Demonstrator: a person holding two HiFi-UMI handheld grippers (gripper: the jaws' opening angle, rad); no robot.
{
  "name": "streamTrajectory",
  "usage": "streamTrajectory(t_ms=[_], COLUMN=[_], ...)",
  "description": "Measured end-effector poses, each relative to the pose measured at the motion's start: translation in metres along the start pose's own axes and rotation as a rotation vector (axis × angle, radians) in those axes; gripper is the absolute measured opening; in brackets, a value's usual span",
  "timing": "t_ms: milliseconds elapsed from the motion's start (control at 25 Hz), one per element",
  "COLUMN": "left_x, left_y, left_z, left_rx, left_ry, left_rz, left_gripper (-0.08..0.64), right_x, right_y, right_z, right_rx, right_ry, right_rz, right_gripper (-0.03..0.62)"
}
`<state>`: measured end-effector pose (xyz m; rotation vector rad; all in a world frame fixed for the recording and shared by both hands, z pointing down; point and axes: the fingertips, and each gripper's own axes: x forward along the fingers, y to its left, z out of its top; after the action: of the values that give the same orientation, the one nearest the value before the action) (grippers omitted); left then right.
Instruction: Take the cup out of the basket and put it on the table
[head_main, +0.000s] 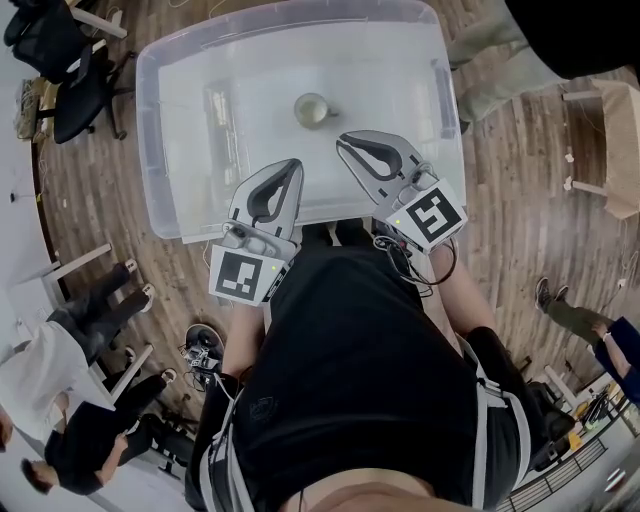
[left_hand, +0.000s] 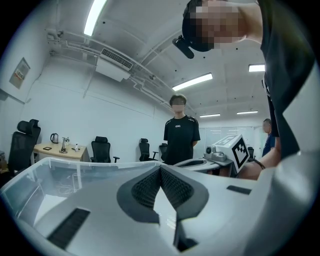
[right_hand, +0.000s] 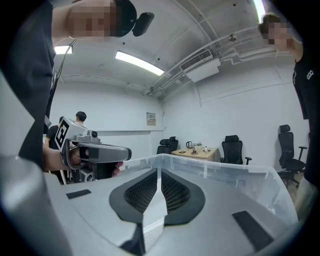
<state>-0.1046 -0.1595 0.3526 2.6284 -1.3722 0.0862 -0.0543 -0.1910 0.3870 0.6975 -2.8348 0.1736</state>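
Black-shirted torso (head_main: 360, 370) nearest, low in the head view; just beyond it, left gripper (head_main: 292, 165) and right gripper (head_main: 345, 141) side by side over the near rim of the clear basket (head_main: 160, 150); both clenched, jaws pressed together at the tips with nothing between. Cup (head_main: 314, 110) upright on the basket's bottom, toward the far middle, apart from both grippers and nearer the right one; wooden floor (head_main: 520, 200) all around the basket; bystander (left_hand: 181, 132) in black standing beyond it.
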Motion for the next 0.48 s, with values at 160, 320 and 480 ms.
streamTrajectory(t_ms=[160, 320, 480], left_x=[0.001, 0.002, 0.004], left_y=[0.008, 0.017, 0.026], left_z=[-0.001, -0.002, 0.0], left_rx=[-0.002, -0.008, -0.015], left_ry=[0.005, 0.009, 0.007], left_rz=[0.0, 0.007, 0.015], left_gripper=[0.018, 0.018, 0.018], right_x=[0.014, 0.03, 0.046], right_y=[-0.003, -0.01, -0.018], right_z=[-0.004, -0.017, -0.024], right_rx=[-0.01, -0.04, -0.095], right_ry=[-0.005, 0.062, 0.128], right_rz=[0.026, 0.064, 0.1], right_gripper=[0.021, 0.076, 0.09])
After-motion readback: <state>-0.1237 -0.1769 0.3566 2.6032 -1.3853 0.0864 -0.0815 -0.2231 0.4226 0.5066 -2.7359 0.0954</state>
